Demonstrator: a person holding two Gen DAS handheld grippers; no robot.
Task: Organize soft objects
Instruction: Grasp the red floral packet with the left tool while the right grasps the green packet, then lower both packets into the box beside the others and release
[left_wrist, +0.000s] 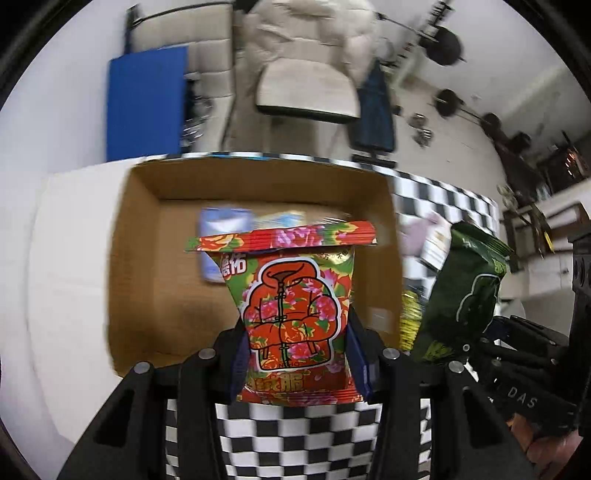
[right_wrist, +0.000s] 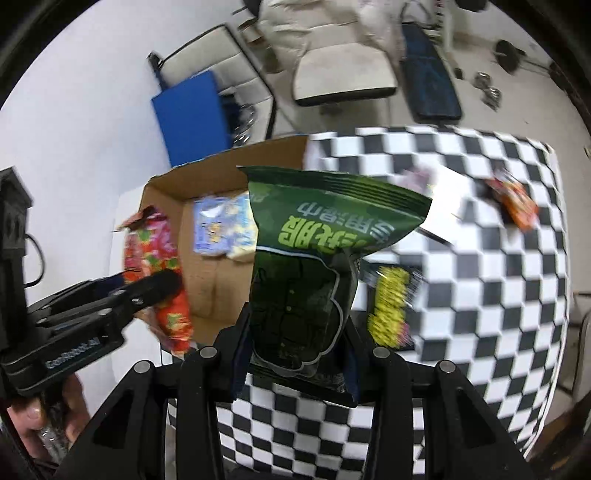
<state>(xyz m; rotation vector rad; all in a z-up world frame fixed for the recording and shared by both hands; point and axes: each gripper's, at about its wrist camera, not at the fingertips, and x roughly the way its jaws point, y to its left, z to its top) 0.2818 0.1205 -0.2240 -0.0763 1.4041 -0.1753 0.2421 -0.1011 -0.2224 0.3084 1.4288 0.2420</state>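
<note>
My left gripper (left_wrist: 295, 354) is shut on a red floral soft pack (left_wrist: 291, 306) and holds it upright in front of an open cardboard box (left_wrist: 140, 258). My right gripper (right_wrist: 295, 350) is shut on a dark green soft pack (right_wrist: 314, 258), held above the checkered table beside the box (right_wrist: 207, 291). The green pack also shows at the right of the left wrist view (left_wrist: 458, 295). The red pack shows at the left of the right wrist view (right_wrist: 162, 273). Light blue and yellow packs (right_wrist: 225, 225) lie inside the box.
A yellow-and-black packet (right_wrist: 391, 306), an orange packet (right_wrist: 513, 203) and a white pack (right_wrist: 447, 206) lie on the checkered tablecloth (right_wrist: 480, 295). Behind the table stand a blue panel (right_wrist: 192, 114), beige chairs (right_wrist: 343, 77) and a dark bench (right_wrist: 428, 88).
</note>
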